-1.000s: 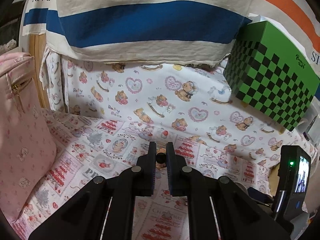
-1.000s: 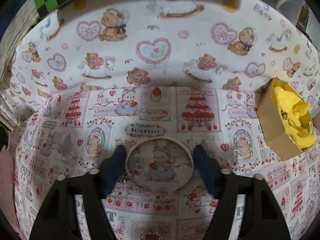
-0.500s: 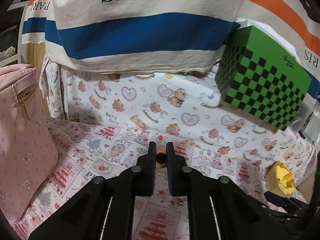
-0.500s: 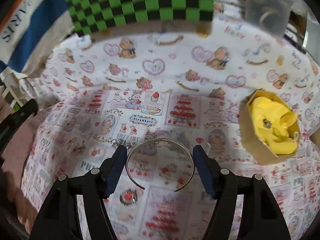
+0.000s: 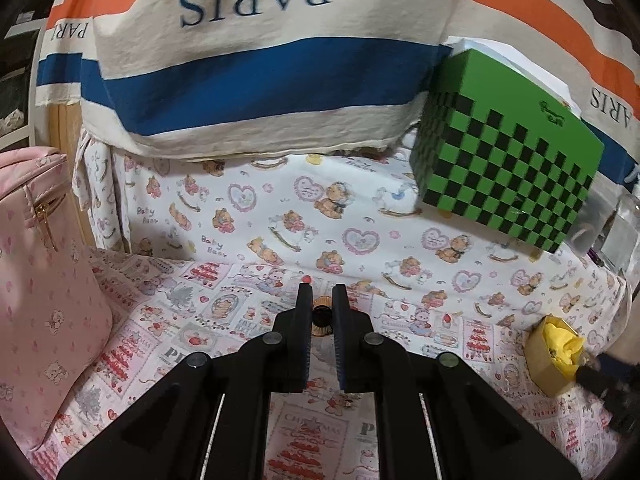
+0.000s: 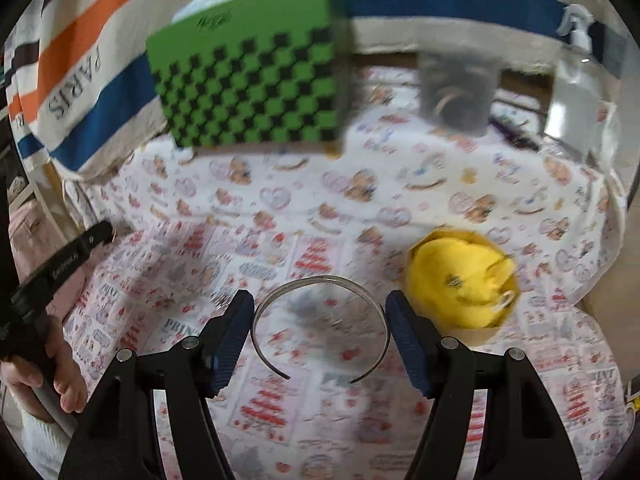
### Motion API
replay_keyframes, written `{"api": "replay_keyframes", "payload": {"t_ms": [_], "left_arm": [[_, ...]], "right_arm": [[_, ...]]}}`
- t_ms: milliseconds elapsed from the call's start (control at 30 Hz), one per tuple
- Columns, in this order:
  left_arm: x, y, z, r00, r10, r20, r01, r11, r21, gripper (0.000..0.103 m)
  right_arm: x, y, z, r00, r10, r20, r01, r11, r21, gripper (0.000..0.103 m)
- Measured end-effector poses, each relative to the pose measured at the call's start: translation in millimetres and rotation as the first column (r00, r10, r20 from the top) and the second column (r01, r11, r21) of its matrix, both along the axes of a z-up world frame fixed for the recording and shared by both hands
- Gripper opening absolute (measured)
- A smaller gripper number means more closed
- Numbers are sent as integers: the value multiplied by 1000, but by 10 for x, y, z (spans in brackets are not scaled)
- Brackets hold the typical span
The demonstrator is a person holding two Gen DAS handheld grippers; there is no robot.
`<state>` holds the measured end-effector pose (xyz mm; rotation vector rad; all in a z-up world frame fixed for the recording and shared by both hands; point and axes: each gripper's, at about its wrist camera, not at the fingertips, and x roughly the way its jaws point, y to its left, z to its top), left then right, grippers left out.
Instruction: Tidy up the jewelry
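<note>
My left gripper (image 5: 321, 307) is shut on a small round copper-coloured jewelry piece (image 5: 321, 316) and holds it above the printed cloth. My right gripper (image 6: 320, 312) is shut on a thin silver open bangle (image 6: 320, 292), held by its sides above the cloth. A small cardboard box lined with yellow tissue (image 6: 464, 292) sits just right of the bangle, with small jewelry on the tissue. The box also shows in the left wrist view (image 5: 554, 354) at the right.
A green and black checkered box (image 5: 504, 168) stands at the back, also in the right wrist view (image 6: 252, 76). A pink zipped bag (image 5: 44, 272) stands left. A clear container (image 6: 460, 92) and a spray bottle (image 6: 576, 80) stand back right. A striped PARIS cloth (image 5: 260, 52) hangs behind.
My right gripper has lifted the bangle off the cloth and moved toward the yellow-lined box. My left gripper has risen and pulled back with its piece held.
</note>
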<state>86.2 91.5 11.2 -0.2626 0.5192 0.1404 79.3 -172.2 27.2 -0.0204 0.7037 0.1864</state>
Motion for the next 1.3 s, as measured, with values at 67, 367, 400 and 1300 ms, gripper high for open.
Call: {"api": "replay_keyframes", "payload": {"t_ms": [67, 367, 400, 1300], "left_arm": [[-17, -56, 11, 1000, -13, 8, 13, 1000, 13, 9], [69, -386, -130, 995, -101, -23, 102, 994, 47, 9], [93, -410, -156, 993, -108, -37, 110, 992, 54, 9], [-26, -831, 67, 961, -276, -1, 276, 961, 6, 9]], "right_arm": [[13, -120, 38, 999, -20, 28, 20, 1000, 11, 70], [455, -711, 9, 991, -129, 16, 129, 992, 13, 70], [511, -745, -32, 990, -139, 16, 139, 990, 3, 70], [241, -1441, -132, 985, -164, 46, 158, 980, 120, 72]]}}
